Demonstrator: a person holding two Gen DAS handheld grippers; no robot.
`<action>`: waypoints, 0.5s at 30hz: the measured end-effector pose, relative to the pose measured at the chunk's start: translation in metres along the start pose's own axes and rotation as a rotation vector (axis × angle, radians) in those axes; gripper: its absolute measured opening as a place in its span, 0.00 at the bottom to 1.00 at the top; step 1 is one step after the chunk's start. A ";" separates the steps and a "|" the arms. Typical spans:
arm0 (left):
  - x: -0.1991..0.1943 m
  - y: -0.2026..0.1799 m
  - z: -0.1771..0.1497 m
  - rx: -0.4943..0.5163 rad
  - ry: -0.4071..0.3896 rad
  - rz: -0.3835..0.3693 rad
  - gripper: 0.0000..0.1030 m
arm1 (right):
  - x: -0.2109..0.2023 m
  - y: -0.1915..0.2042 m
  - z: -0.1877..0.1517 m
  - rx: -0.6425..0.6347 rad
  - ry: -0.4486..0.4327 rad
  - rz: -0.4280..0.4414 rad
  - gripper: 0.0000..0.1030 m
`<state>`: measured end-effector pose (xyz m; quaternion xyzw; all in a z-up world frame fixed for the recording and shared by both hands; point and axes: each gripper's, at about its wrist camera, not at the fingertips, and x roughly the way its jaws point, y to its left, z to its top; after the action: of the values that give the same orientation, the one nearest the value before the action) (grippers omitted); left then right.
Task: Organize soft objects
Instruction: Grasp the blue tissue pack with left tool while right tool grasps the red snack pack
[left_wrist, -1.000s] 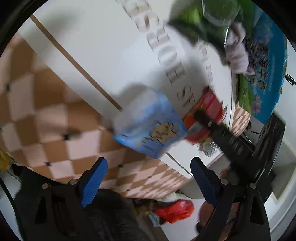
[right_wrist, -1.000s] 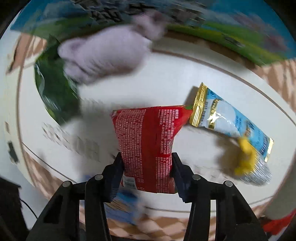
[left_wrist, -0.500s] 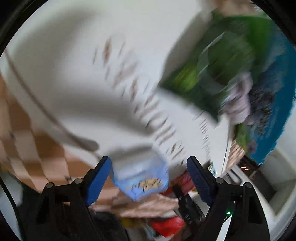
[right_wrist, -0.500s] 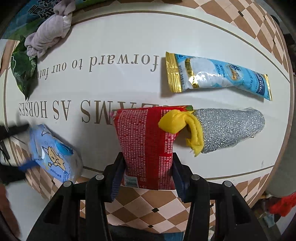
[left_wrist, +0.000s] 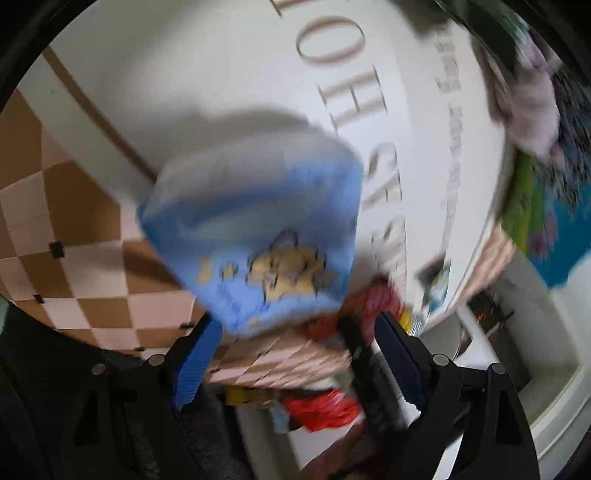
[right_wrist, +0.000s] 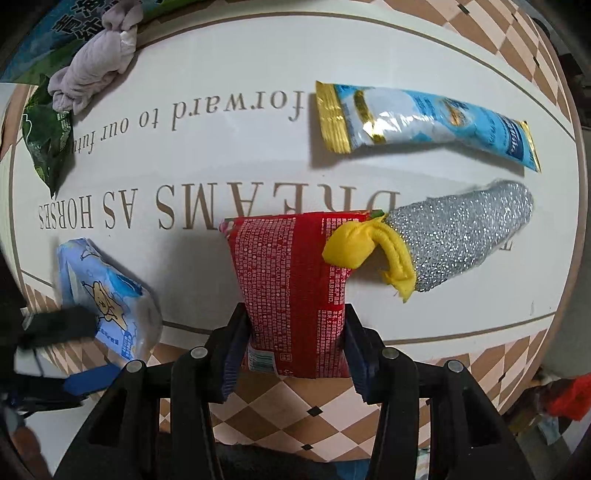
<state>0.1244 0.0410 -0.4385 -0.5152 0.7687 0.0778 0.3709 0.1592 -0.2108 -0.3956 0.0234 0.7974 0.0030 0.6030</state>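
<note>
Red snack packet (right_wrist: 295, 284) stands pinched in the right gripper (right_wrist: 295, 343), over the near rim of the white mat (right_wrist: 229, 155); the silver-and-yellow scrubber (right_wrist: 443, 240) touches its right side, the blue tissue pack (left_wrist: 255, 236) lies left of it, ahead of the left gripper's (left_wrist: 295, 354) spread jaws

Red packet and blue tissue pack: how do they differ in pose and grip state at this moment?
The red packet is clamped between the right gripper fingers, its far end resting on the table; the blue tissue pack lies at the table's edge, with the left gripper open around it, not closed. The red packet carries dense white print; the tissue pack shows a cartoon figure. Both are soft plastic-wrapped packs.
</note>
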 end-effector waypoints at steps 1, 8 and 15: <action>-0.001 -0.003 0.004 -0.010 -0.021 0.005 0.82 | 0.001 0.001 -0.002 -0.001 -0.001 -0.005 0.50; -0.004 -0.047 0.012 0.205 -0.132 0.317 0.82 | 0.006 -0.001 -0.012 -0.008 -0.015 -0.038 0.50; 0.000 -0.082 0.006 0.563 -0.233 0.705 0.82 | 0.007 0.003 -0.014 -0.030 -0.018 -0.055 0.49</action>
<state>0.1969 0.0070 -0.4212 -0.0897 0.8412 0.0448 0.5314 0.1441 -0.2067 -0.3984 -0.0074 0.7921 -0.0017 0.6103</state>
